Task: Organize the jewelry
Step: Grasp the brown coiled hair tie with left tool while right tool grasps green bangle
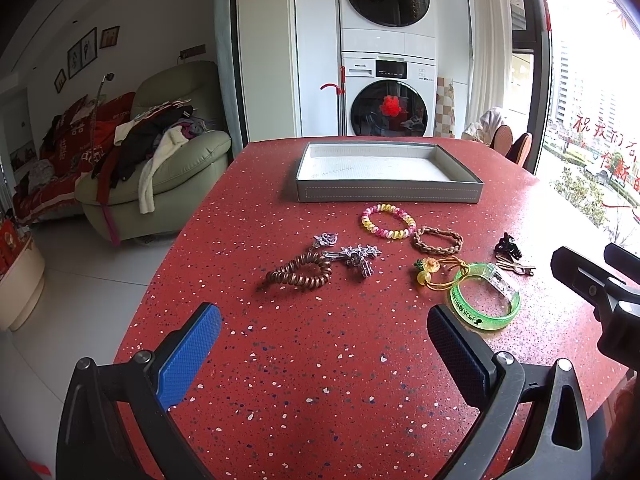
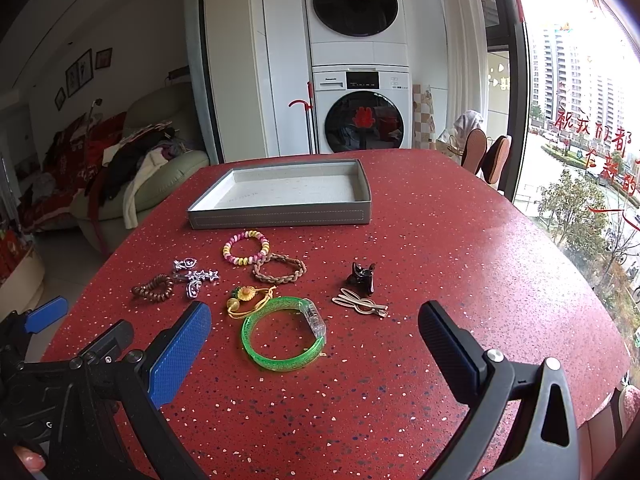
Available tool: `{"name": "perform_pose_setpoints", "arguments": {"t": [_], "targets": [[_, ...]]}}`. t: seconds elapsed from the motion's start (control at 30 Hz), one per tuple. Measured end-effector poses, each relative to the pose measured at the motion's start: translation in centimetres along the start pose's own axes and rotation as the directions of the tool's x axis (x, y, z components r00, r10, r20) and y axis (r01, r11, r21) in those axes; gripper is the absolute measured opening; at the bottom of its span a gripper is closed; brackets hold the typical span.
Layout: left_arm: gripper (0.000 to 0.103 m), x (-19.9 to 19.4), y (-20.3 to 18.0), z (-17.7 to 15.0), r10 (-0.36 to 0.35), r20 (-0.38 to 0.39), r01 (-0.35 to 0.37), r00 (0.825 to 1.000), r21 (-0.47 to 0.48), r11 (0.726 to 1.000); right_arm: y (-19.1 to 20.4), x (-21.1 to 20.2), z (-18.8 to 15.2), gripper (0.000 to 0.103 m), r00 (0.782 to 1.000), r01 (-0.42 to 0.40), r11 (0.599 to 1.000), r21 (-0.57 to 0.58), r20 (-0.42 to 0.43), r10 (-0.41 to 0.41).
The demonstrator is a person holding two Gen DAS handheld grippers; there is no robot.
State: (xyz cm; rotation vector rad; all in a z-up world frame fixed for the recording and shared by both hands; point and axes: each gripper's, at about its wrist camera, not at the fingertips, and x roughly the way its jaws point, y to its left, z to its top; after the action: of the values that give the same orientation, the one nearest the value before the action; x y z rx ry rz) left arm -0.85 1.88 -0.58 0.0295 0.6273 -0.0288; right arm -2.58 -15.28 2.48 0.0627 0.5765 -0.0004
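Note:
A grey tray [image 1: 386, 192] [image 2: 280, 216] with a white inside sits empty at the far side of the red table. In front of it lie a pink-yellow bead bracelet [image 1: 388, 222] [image 2: 245, 248], a brown braided bracelet [image 1: 438, 239] [image 2: 279, 267], a copper coil hair tie [image 1: 300, 274] [image 2: 154, 289], silver star clips [image 1: 354, 256] [image 2: 196, 276], a yellow flower tie [image 1: 432, 272] [image 2: 246, 298], a green bangle [image 1: 484, 300] [image 2: 284, 334], a black claw clip [image 1: 507, 248] [image 2: 361, 274] and a gold hair clip [image 1: 516, 267] [image 2: 360, 303]. My left gripper [image 1: 324, 338] is open above the table's near side. My right gripper [image 2: 316, 344] is open, just short of the green bangle.
The red speckled table [image 1: 320, 360] [image 2: 460, 260] drops off at its left and right edges. A green armchair [image 1: 160, 176] piled with clothes stands to the left. Stacked washing machines [image 1: 386, 60] stand behind the table. A window [image 2: 580, 120] is on the right.

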Motion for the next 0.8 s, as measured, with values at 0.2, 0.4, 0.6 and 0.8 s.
{"name": "perform_pose_setpoints", "arguments": {"t": [0.2, 0.4, 0.6, 0.8], "targets": [[0.103, 0.2, -0.2, 0.2, 0.0, -0.01, 0.0, 1.0, -0.001, 1.0, -0.2, 0.2, 0.0, 0.103, 1.0, -0.003, 1.0, 0.0, -0.003, 0.003], [0.103, 1.2, 0.3, 0.4, 0.002, -0.056, -0.003, 0.998, -0.012, 1.0, -0.3, 0.7, 0.2, 0.103, 1.0, -0.005, 1.0, 0.005, -0.021, 0.005], [0.103, 3.6, 2.8, 1.6, -0.022, -0.129, 0.015, 0.991, -0.055, 0.998, -1.9, 2.1, 0.6, 0.103, 0.996, 0.016, 0.999, 0.04, -0.084, -0.012], [0.103, 6.8, 5.8, 4.0, 0.005, -0.171, -0.02, 0.985, -0.087, 0.996, -3.3, 4.5, 1.0, 0.103, 0.983, 0.043, 0.998, 0.042, -0.18, -0.034]]}}
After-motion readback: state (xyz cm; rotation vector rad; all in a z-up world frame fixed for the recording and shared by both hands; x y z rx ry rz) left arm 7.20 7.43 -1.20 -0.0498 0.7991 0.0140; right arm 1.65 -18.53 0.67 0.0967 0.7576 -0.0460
